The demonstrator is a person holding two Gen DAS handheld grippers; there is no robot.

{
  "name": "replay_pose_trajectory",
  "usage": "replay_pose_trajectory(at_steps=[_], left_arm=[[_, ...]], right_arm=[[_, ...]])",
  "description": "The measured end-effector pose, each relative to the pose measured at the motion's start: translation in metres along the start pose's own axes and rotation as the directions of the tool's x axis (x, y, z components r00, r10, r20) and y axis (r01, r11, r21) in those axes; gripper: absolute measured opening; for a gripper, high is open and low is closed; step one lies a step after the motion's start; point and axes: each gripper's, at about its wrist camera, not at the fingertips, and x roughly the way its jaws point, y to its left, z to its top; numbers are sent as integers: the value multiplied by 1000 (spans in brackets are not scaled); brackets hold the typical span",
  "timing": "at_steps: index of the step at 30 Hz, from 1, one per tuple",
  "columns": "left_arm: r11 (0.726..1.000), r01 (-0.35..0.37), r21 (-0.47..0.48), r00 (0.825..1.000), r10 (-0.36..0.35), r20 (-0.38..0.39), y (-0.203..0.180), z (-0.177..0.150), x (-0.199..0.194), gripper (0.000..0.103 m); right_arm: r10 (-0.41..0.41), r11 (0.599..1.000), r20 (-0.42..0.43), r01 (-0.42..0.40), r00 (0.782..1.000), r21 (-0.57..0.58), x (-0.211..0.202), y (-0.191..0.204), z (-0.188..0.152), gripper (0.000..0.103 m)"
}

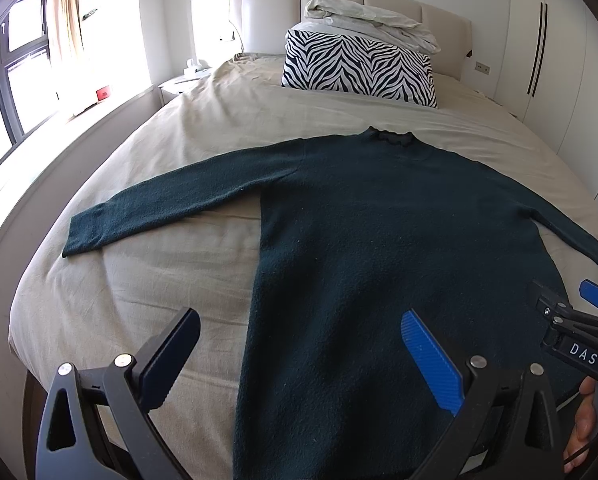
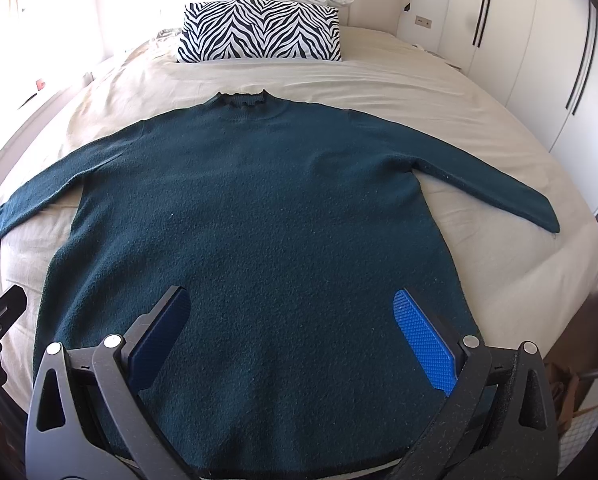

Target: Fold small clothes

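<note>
A dark green sweater lay flat on a beige-sheeted bed, a zebra pillow at top centre. Left gripper and right gripper both gaped wide at the bottom, holding nothing.

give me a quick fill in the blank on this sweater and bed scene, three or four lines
1. The dark green sweater lies flat on the bed with both ____ spread out to the sides.
2. The pillow near the headboard has a ____ pattern.
3. The left gripper and the right gripper both have their jaws ____.
4. The sweater's collar points toward the ____.

Missing words: sleeves; zebra; open; pillow
</note>
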Motion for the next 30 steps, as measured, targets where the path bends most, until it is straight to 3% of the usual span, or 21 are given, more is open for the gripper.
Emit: replay_pose_trajectory(at_steps=[30], left_arm=[[1000, 2, -1, 1000, -2, -2, 1, 0, 0, 103]], right_arm=[[-10, 1000, -3, 10, 1000, -8, 1, 4, -2, 103]])
